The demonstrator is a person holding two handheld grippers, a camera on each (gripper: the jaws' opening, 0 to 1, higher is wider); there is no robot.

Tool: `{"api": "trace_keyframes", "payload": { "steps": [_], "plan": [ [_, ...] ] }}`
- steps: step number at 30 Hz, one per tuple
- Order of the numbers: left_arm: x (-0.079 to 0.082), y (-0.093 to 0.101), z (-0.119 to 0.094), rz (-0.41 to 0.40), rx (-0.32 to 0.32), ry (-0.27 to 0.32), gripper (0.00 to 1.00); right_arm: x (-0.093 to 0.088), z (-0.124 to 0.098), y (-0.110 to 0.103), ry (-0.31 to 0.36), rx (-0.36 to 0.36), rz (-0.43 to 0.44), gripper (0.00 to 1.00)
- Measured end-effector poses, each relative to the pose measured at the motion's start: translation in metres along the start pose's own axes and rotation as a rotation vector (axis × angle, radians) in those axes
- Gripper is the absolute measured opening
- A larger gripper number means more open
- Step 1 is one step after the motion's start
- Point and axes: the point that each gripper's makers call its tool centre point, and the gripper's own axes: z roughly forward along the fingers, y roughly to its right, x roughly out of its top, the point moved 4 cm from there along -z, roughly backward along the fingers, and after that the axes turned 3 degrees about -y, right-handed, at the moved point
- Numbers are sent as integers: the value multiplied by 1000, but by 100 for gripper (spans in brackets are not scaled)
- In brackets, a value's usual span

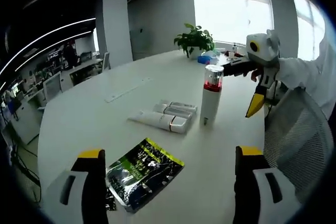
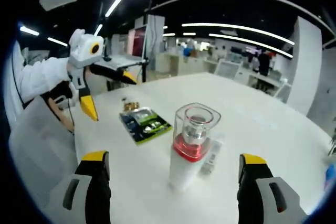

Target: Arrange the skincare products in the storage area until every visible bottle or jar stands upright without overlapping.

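My left gripper (image 1: 169, 182) was spread wide and held nothing; my right gripper (image 2: 170, 182) was likewise released and empty. In the left gripper view the two white tubes (image 1: 167, 116) lay flat on the white table (image 1: 84, 114) ahead of my left jaws, touching side by side, their long axes running across my line of approach, not along it. The spray bottle (image 1: 211, 96) with its clear cap and red band stood upright just to the right of the tubes and a little beyond. A green and black sachet (image 1: 140, 172) lay flat close in front of the left jaws, toward the left one. In the right gripper view that bottle (image 2: 190, 148) stood straight ahead between my right jaws, with the tubes partly hidden behind it. I judged the left gripper better placed for lifting a tube. I saw no container holding anything.
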Motion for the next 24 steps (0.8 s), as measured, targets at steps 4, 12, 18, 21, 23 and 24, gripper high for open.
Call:
{"api": "trace_keyframes", "payload": {
  "steps": [4,12,18,21,23,24],
  "plan": [
    [-3,-1,-6,-10,8,-7,99,-1,-3,-1,-7,-4,7,99],
    [-13,-1,-19,-32,18,-29,99,-1,-11,-2,-8,-18,5,99],
    [-16,0,-28,-51,27,-26,99,-1,-17,-6,-9,-21,12,100],
    [-17,2,-31,-61,31,-22,99,-1,-19,-7,-10,-24,10,99],
    [-18,2,-33,-65,32,-20,99,0,-22,-8,-7,-28,10,99],
    [-19,2,-35,-68,34,-20,99,1,-22,-9,-7,-29,9,99]
  ]
}}
